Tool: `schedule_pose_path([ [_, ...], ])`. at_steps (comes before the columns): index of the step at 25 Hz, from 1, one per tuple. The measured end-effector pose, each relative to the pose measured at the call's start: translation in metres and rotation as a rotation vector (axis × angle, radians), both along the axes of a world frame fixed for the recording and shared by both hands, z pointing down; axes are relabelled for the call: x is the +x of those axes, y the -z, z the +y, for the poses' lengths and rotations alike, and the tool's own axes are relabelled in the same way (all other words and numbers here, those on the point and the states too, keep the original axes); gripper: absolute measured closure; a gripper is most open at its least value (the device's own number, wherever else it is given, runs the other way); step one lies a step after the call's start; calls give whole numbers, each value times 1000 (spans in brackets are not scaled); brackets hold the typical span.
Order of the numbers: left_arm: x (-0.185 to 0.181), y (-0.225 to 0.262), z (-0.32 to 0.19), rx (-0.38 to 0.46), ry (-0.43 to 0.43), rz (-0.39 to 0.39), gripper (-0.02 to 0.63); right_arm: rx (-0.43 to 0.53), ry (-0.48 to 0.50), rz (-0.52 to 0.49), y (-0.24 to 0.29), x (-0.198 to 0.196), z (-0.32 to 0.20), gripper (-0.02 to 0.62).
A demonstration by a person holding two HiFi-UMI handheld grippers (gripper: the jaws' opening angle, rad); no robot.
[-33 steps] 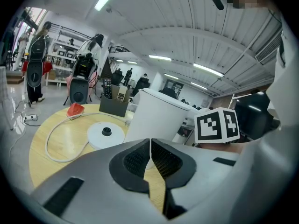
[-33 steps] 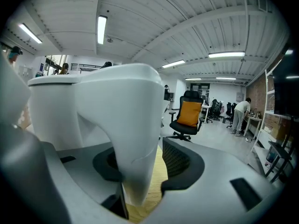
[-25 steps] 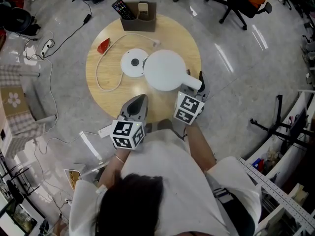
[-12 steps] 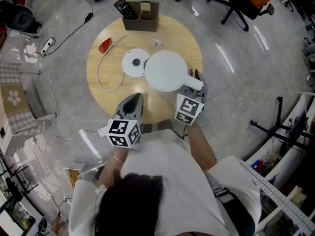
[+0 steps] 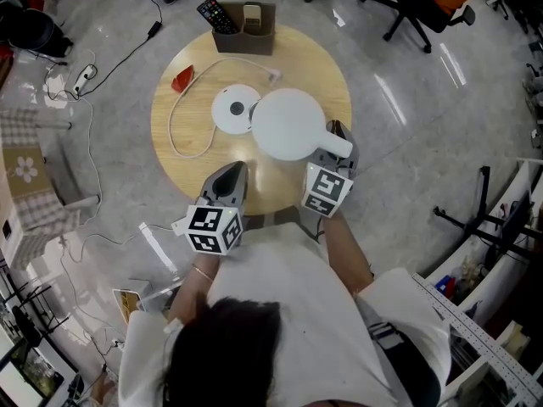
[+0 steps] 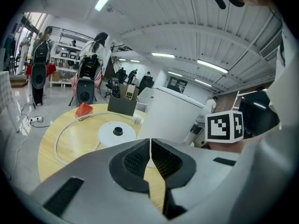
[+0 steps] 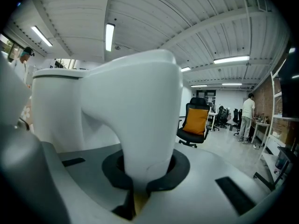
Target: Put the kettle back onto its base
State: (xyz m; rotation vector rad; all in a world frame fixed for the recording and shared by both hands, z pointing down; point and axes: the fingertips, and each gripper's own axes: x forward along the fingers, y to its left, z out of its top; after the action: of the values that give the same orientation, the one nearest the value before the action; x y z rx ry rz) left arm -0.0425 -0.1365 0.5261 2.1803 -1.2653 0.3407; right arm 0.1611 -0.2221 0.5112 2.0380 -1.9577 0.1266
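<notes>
Kettle: the white kettle stands upright on the table straight ahead of the right gripper. It is off its base and just beside it.
Handle: the kettle's handle points back at the right gripper and fills the gap between its jaws.
Right gripper: its jaws have just been closing and now clamp the handle from both sides, with the pads pressed against it.
Base: the white disc base, with a dark connector at its centre, lies bare ahead and to the left of the right gripper. It is beyond the kettle's left side and straight ahead of the left gripper.
Left gripper: its jaws meet pad to pad with nothing between them. It hangs over the near table edge, left of the right gripper.
Cord: the white cord loops over the tabletop ahead and to the left of the left gripper.
Red thing: a small red thing sits near the cord's far bend; what it is cannot be told.
Box: a brown box holding remote controls stands at the far table edge, well beyond both grippers.
Table: the round wooden table bears all of these.
Chair: a black office chair with an orange back stands on the floor, far ahead and right of the right gripper.
</notes>
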Motion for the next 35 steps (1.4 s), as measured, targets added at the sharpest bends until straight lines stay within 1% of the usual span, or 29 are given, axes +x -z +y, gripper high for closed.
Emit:
schedule_pose_path([
  [5,1,-1,0,-2,-9,-5,574,3,11,-10,1,0,1,561],
  [10,-2,-4,0,-5,-10,-26,574,18,-10,-23,-1,5,-1,563],
  [19,-19,-9,1,-21,26,-53,574,33,-43,-66,7,7,-3,563],
  [24,-33,-16,1,-47,80,-47,574,37,-58,-94,12,10,-9,561],
  [29,-37,-18,1,-54,91,-55,574,32,-99,-133,9,19,-6,561],
  [33,-44,-22,3,-71,119,-51,574,40,-95,-118,12,19,-4,561],
  [35,-47,-22,3,-75,128,-46,574,35,-94,-127,14,18,-5,561],
])
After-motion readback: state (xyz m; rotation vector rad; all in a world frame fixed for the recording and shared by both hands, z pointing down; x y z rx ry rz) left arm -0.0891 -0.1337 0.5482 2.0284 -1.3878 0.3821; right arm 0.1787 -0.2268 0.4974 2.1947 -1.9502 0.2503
